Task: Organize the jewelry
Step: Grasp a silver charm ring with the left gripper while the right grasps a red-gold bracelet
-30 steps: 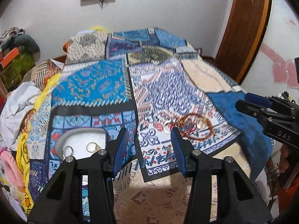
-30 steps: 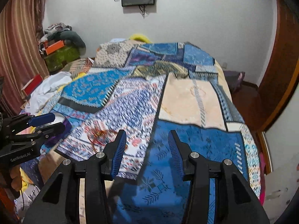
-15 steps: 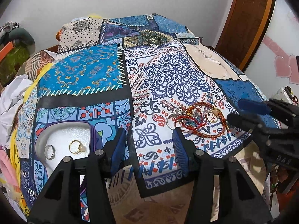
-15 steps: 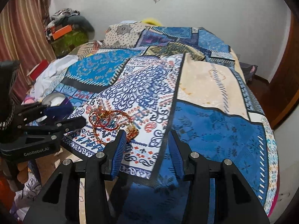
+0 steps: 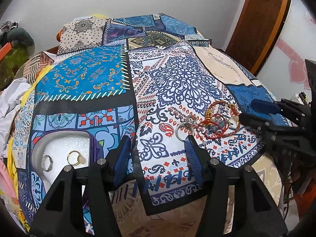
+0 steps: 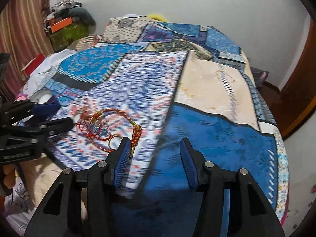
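A patchwork bedspread (image 5: pixel 173 83) covers the bed. The white tray (image 5: pixel 59 148) near left holds two rings (image 5: pixel 76 158). Both claws, left (image 5: pixel 158 150) and right (image 6: pixel 155 156), gape wide and empty, flanking the red bracelet tangle (image 5: pixel 219 121) and silver ring (image 5: pixel 182 131).

A home bedroom, probably — patchwork bedspread (image 5: pixel 122 83), wooden door (image 5: pixel 262 19), heaped clothes (image 6: pixel 65 6) by the wall
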Motion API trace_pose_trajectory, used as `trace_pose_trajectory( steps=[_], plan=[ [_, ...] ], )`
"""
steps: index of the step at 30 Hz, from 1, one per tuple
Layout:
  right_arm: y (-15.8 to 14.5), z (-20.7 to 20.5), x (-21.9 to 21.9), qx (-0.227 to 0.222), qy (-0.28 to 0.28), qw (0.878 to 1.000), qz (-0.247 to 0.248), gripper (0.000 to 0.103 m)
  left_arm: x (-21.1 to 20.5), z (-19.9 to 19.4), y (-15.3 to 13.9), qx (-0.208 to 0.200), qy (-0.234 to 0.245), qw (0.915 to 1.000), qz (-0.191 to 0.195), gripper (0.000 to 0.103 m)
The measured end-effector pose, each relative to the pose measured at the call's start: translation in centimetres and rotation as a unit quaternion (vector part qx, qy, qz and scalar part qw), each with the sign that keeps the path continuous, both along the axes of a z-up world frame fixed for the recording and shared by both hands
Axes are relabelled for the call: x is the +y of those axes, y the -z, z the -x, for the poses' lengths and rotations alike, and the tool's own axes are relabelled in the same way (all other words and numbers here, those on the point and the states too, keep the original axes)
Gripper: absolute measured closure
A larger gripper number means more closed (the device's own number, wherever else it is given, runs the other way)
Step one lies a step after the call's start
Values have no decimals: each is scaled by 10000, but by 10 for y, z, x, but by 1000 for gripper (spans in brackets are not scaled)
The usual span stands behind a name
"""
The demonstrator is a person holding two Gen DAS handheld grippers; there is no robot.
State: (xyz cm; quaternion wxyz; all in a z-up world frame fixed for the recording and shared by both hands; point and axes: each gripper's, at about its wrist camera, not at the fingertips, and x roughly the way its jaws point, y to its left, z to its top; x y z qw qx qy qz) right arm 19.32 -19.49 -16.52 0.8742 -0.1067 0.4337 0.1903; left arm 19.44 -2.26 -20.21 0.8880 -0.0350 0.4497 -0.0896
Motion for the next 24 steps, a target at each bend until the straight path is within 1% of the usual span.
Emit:
trace_pose_trajectory(
  steps=[5, 12, 19, 22, 24],
  plan=[
    [-2, -2, -12, 52, 134, 9998, -130, 55, -4, 0, 0, -22, 53, 10000, -2, 47],
    [-1, -1, -8, 61, 54, 9998, -196, 56, -5, -2, 1, -9, 94, 9999, 37, 47],
    [-2, -6, 0, 9, -41, 9998, -199, 70, -5, 3, -5, -94, 111, 9999, -20, 54],
    [-5, -9, 2, -23, -86, 9997, -220, 74, -10, 6, -11, -214, 167, 9996, -94, 58],
    [-8, -11, 3, -38, -105, 9995, -296, 74, -13, 9, -17, -321, 214, 9992, -114, 58]
  ],
)
